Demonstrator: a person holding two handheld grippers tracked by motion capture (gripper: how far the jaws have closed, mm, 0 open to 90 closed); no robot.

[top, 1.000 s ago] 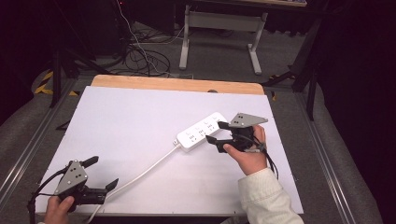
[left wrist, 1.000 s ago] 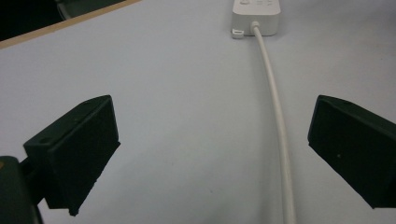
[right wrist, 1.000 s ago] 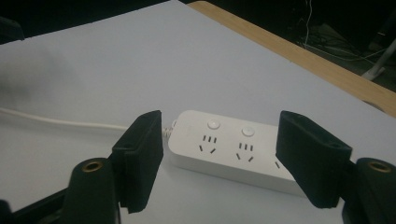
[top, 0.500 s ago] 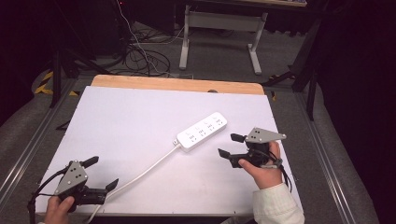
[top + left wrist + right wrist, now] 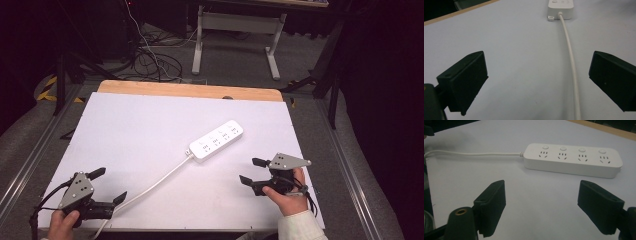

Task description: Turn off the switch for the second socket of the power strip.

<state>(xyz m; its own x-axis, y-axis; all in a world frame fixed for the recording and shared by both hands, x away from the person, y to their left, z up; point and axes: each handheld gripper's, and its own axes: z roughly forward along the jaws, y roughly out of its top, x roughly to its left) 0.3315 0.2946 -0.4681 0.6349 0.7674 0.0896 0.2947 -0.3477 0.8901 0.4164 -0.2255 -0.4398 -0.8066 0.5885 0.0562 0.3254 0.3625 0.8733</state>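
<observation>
From the high view, a white power strip [image 5: 216,141] lies at an angle near the middle of the white counter [image 5: 140,130], its white cord [image 5: 150,187] running from its lower-left end down toward the near-left edge. The left tongs [image 5: 110,186] sit at the near-left corner, held by a hand [image 5: 62,226], jaws apart, with the cord passing just beside the right-hand jaw. The right tongs [image 5: 252,171] hover at the near-right part of the counter, held by a hand [image 5: 286,196] with a pale sleeve [image 5: 300,230], jaws apart and pointing left, well apart from the strip. A bare wooden band [image 5: 190,90] shows along the counter's far edge, and beyond it stand a grey table frame [image 5: 235,35] and loose cables [image 5: 150,55] on the floor. In the left gripper view, the left tongs [image 5: 537,75] stand wide apart over the bare counter [image 5: 519,50], gripping nothing; the cord [image 5: 571,62] runs between the jaws, nearer the right one, up to the end of the power strip [image 5: 561,8] at the top of the frame. In the right gripper view, the right tongs [image 5: 541,200] are also wide apart and empty; the power strip [image 5: 572,160] lies flat on the counter [image 5: 474,175] ahead of them, showing four round buttons and four socket groups, with its cord [image 5: 474,154] leaving from its left end.
</observation>
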